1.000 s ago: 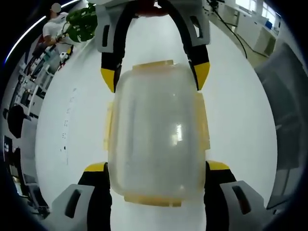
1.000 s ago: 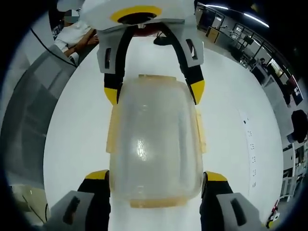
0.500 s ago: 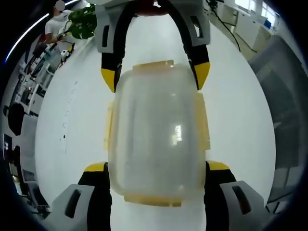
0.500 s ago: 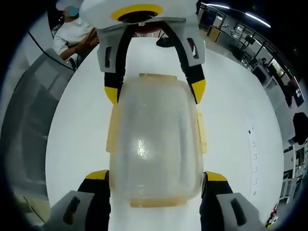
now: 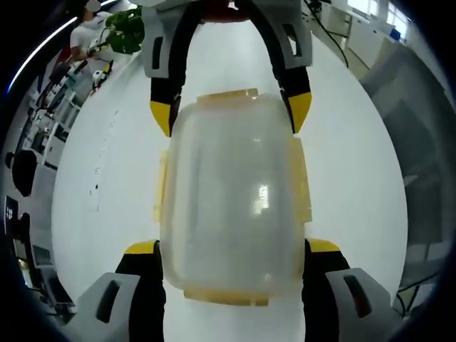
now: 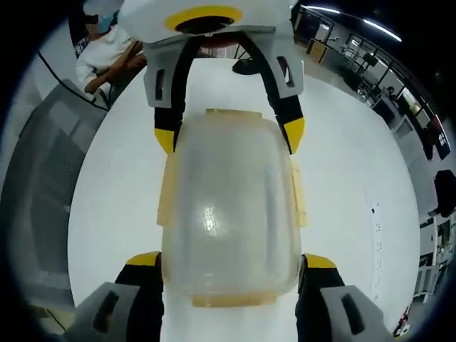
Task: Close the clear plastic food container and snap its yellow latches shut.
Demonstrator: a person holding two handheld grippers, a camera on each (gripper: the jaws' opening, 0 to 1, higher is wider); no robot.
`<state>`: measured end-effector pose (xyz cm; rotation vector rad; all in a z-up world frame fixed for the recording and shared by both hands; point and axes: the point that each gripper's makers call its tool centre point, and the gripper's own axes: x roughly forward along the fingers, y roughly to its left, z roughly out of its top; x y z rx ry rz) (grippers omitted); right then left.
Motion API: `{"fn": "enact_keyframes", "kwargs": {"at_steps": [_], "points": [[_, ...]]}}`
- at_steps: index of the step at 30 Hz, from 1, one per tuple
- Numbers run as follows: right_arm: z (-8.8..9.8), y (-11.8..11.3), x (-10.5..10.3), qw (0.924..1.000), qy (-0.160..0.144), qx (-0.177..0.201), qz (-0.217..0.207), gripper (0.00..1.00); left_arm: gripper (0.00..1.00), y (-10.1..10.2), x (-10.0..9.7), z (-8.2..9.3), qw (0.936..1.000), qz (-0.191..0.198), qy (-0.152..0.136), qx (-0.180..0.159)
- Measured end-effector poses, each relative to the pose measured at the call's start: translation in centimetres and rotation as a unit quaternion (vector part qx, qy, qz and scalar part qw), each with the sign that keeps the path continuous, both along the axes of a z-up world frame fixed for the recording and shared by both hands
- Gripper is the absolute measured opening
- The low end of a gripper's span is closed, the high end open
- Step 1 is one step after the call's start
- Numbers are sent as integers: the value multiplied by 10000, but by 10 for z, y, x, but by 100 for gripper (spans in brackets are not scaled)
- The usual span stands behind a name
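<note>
Between both tools point(image 5: 231, 246) point(image 6: 228, 260), each clamped on it: container point(image 5: 231, 192); plant point(image 5: 128, 32) behind.

Left gripper point(image 5: 233, 246) and right gripper point(image 6: 229, 260) faced each other — jaws spread wide, each clasping a container end.

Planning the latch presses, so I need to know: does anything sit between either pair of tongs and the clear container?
Nothing visible does. The clear container sits directly between the left tongs at one end and the right tongs at the other, on a bare white table.
</note>
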<state>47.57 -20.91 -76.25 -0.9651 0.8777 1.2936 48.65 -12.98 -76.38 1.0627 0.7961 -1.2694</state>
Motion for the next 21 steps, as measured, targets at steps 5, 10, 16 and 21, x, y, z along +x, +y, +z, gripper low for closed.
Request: {"fn": "enact_keyframes", "kwargs": {"at_steps": [5, 10, 16, 21], "points": [[0, 10, 0, 10000, 1, 7, -45, 76, 77, 11, 1, 0, 10000, -36, -10, 34], [-1, 18, 1, 10000, -5, 19, -41, 76, 77, 19, 1, 0, 10000, -31, -4, 28], [-1, 22, 3, 10000, -10, -4, -1, 76, 77, 23, 3, 0, 10000, 16, 6, -12], [-1, 22, 7, 10000, -35, -10, 18, 76, 77, 23, 7, -1, 10000, 46, 18, -13]]}}
